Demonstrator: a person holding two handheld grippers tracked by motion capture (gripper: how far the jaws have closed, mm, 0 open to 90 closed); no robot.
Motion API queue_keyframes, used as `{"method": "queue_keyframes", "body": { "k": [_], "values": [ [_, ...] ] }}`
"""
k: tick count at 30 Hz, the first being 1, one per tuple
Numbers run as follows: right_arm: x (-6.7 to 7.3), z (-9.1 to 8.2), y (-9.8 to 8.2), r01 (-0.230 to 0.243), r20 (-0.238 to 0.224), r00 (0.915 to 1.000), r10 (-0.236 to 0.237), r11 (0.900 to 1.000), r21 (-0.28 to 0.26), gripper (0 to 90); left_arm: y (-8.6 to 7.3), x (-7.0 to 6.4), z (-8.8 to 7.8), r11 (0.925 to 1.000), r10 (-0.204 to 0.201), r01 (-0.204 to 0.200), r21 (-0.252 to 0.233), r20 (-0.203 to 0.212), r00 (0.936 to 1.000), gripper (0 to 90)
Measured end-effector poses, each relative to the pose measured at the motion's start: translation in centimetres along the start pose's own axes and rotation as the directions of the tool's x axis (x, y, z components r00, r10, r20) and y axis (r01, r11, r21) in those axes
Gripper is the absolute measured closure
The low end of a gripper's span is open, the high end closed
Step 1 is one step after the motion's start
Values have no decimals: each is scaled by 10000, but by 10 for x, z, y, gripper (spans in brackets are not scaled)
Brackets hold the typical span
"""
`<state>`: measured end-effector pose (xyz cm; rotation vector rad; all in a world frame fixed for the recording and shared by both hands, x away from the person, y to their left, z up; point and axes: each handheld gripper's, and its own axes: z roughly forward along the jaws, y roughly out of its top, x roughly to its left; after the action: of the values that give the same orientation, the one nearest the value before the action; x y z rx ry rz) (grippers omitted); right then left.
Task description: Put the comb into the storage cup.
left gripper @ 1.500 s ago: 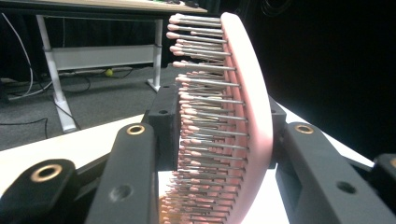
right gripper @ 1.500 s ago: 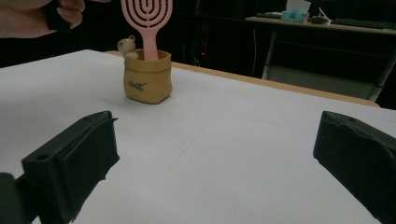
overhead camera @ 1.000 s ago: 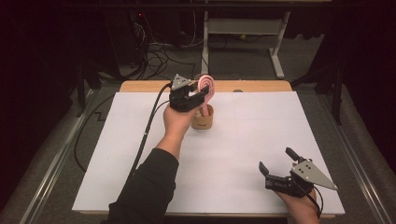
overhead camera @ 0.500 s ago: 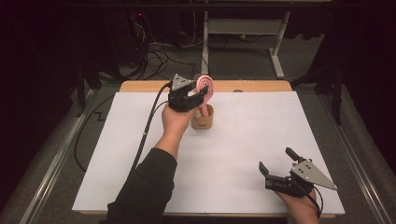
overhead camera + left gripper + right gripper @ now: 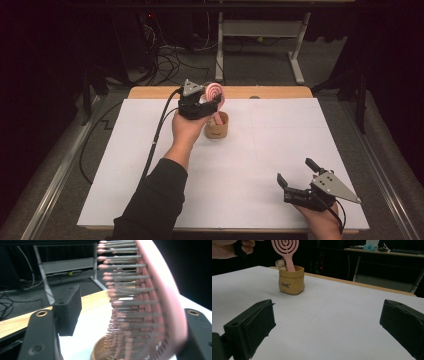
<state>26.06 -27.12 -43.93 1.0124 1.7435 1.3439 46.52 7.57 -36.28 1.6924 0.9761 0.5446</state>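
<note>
Right gripper view: tan pouch with unreadable dark lettering holds pink brush; both tongs released.

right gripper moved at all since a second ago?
No. The right gripper sits at the same spot near the table's front right corner, jaws open and empty.
</note>
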Motion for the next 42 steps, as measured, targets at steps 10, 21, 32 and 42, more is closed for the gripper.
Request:
{"method": "queue_keyframes", "body": {
  "k": [10,21,32,42],
  "values": [
    [0,0,0,13,-11,10000,-13,10000,8,5,-6,4,-1,9993,-346,343,125,263,9991,144],
    [1,1,0,29,-10,10000,-29,10000,14,5,-9,0,-3,9987,-355,331,387,626,9974,16],
    [3,0,1,84,-2,10000,-84,10000,-4,5,-10,-5,-11,9996,-145,127,244,772,9969,0],
    [4,1,1,131,0,9999,-131,9999,27,5,-12,-6,-19,9996,-79,59,266,744,9972,0]
  ]
}}
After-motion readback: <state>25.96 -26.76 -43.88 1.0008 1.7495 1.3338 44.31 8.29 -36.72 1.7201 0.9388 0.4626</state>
